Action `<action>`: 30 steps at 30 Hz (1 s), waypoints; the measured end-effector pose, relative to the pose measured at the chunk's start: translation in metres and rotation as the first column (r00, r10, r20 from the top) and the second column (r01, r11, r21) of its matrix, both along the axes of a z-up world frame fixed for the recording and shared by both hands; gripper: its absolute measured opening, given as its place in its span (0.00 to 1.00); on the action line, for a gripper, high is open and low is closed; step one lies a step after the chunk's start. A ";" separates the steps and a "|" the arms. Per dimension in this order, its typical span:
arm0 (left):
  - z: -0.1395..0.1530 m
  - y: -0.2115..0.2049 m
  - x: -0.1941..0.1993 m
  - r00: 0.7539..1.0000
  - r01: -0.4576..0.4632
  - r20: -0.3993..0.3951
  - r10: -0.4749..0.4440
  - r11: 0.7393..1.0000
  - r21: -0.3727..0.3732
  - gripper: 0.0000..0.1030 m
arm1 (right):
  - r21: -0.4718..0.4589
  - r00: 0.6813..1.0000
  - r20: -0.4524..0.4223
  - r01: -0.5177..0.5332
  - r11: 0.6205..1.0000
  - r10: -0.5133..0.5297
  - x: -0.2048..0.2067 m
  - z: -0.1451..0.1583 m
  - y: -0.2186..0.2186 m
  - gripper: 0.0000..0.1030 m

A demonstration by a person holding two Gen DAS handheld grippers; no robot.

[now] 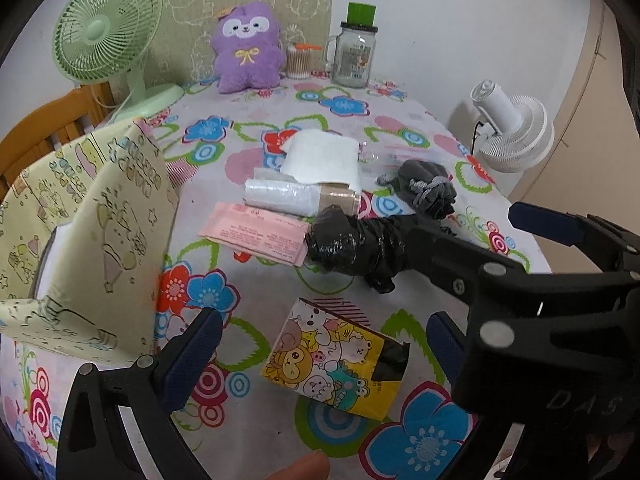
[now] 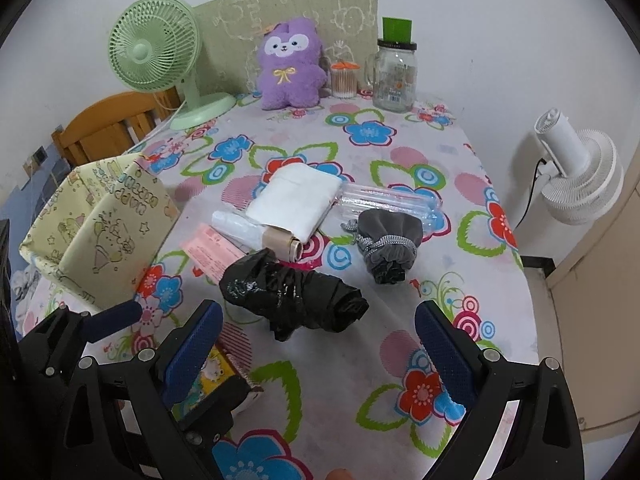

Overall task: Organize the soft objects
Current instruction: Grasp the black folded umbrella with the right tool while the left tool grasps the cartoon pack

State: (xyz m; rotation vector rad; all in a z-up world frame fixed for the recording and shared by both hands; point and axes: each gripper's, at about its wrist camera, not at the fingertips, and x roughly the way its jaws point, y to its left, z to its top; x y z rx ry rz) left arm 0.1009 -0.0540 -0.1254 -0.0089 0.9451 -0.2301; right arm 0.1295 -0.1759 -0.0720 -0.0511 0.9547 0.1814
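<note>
On the floral tablecloth point(image 2: 360, 360), a crumpled glossy black bag roll point(image 2: 292, 296) lies between spread fingers point(image 2: 440, 356).

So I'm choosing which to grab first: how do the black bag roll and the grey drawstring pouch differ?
The black bag roll is glossy, crinkled plastic; the grey drawstring pouch is matte cloth. The roll lies nearer, between the right hand-held gripper's open fingers; the pouch lies farther back. The pouch has a cord, the roll none. Both lie untouched on the tablecloth.

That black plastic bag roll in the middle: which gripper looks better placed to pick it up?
Probably the right gripper: it is open with the black bag roll lying just ahead between its fingers. The left gripper, also open, faces the cartoon tissue pack instead.
</note>
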 end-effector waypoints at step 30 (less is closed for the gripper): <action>-0.043 -0.017 0.006 0.996 0.064 -0.073 -0.057 0.993 0.096 0.92 | -0.020 0.986 -0.146 -0.088 0.996 0.084 0.052 -0.057 0.012 0.98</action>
